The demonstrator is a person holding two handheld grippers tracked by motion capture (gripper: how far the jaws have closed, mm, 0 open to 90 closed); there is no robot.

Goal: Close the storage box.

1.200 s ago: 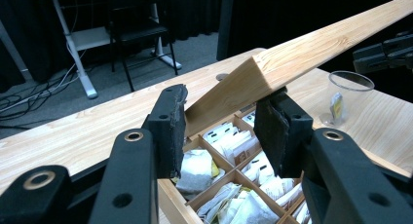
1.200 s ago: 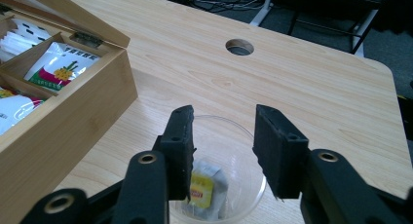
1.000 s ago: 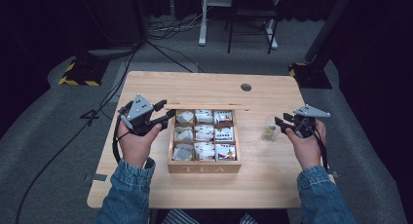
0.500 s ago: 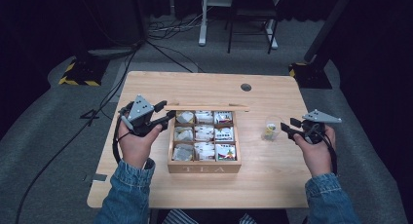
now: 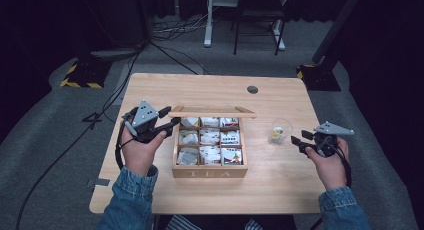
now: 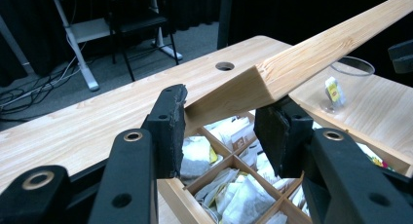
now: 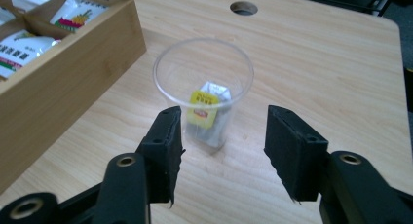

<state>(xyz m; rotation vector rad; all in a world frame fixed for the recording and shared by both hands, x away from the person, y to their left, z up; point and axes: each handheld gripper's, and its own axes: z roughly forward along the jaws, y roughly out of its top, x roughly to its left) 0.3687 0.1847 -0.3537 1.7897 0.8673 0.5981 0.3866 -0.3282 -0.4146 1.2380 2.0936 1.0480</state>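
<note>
On the wooden bench the tea box sits mid-surface, nine compartments packed with tea sachets, same spot as a second ago. Its hinged lid is propped up along the back edge, level and edge-on from the high view. Left gripper is clamped on the lid's left end corner; left gripper view has both fingers pressed onto the wood, no gap. That hand hasn't shifted across the three high frames, so the lid is just being held open.

Change is on the right. A second ago the right gripper was up against the clear plastic cup; now it sits back toward the bench's right edge, apart from the cup. Its fingers have just been opening, and in the right gripper view nothing is between them, the cup standing beyond the tips. Cup is upright, just right of the box, not touching it. Inside it: one tea bag with a yellow tag, leaning on the wall.

Judgement: bag delivered and released, cup left free-standing. Likely remaining: closing the lid, or fetching another sachet.
</note>
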